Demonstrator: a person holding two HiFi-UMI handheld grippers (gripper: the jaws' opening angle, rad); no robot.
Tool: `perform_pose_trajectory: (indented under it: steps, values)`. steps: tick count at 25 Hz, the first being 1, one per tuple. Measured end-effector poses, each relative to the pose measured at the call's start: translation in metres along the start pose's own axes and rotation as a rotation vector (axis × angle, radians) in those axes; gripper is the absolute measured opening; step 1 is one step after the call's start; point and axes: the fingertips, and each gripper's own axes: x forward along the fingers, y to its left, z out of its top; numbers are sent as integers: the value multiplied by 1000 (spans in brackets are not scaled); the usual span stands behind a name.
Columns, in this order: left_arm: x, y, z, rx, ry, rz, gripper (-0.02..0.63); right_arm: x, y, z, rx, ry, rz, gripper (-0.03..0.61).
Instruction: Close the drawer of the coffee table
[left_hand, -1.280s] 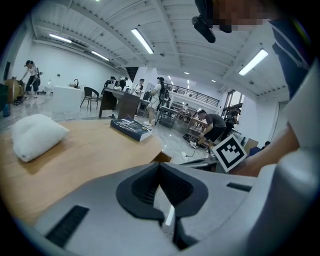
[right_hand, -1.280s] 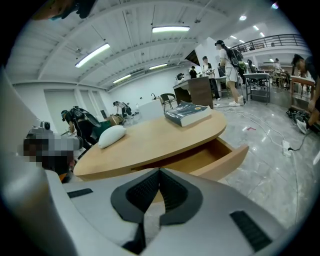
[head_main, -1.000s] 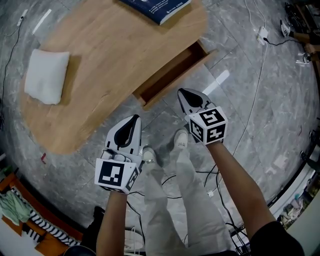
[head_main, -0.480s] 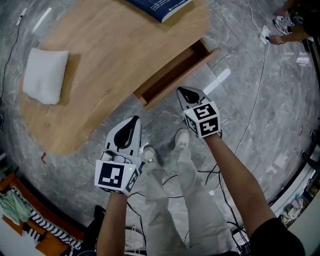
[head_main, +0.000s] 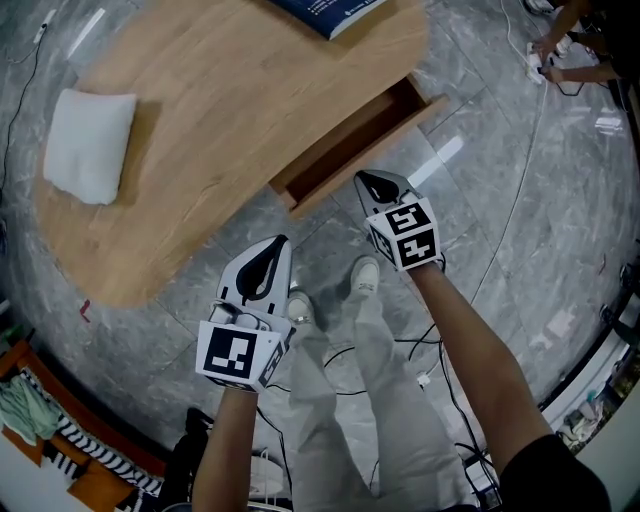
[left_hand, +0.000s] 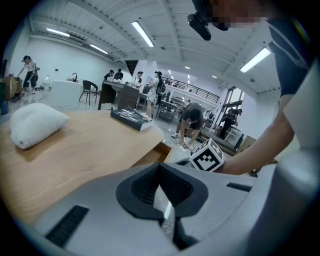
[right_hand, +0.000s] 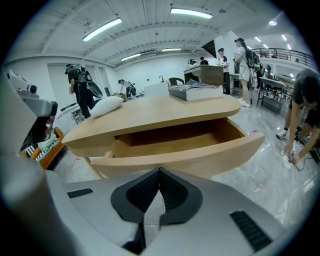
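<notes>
1. The drawer (head_main: 350, 135) stands pulled out from the front edge of the coffee table (head_main: 230, 110). Its empty wooden interior is open to view, and its long front panel runs from about 8 o'clock to 2 o'clock in the head view.
2. The right tool (head_main: 378, 190) is the nearer one. Its tip sits just beside the drawer front without touching it, and the panel lies at about 11 o'clock from it. In the right gripper view the panel spans the frame straight ahead at 12 o'clock.
3. The right tool's jaws are pressed together with nothing between them, which suits a flat push.
4. Closing likely calls for a shove toward 11 o'clock, square to the panel and near its middle. A push near one end could skew the drawer.
5. The left tool (head_main: 268, 258) hangs farther back over the floor, jaws also together and empty, with the drawer at its 1 o'clock.
6. On the tabletop, a white pillow (head_main: 90, 145) lies at 9 o'clock and a book (head_main: 340, 10) at 12, both well apart from the drawer.
</notes>
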Motion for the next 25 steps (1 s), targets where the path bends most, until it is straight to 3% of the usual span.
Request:
perform_pose_trajectory:
  steps: [16, 25]
  values:
    - [10, -12, -13, -2, 25, -47, 2, 10, -2, -1, 17, 11, -9, 11]
    - [12, -11, -9, -9, 17, -43, 2, 13, -4, 6, -22, 23, -10, 11]
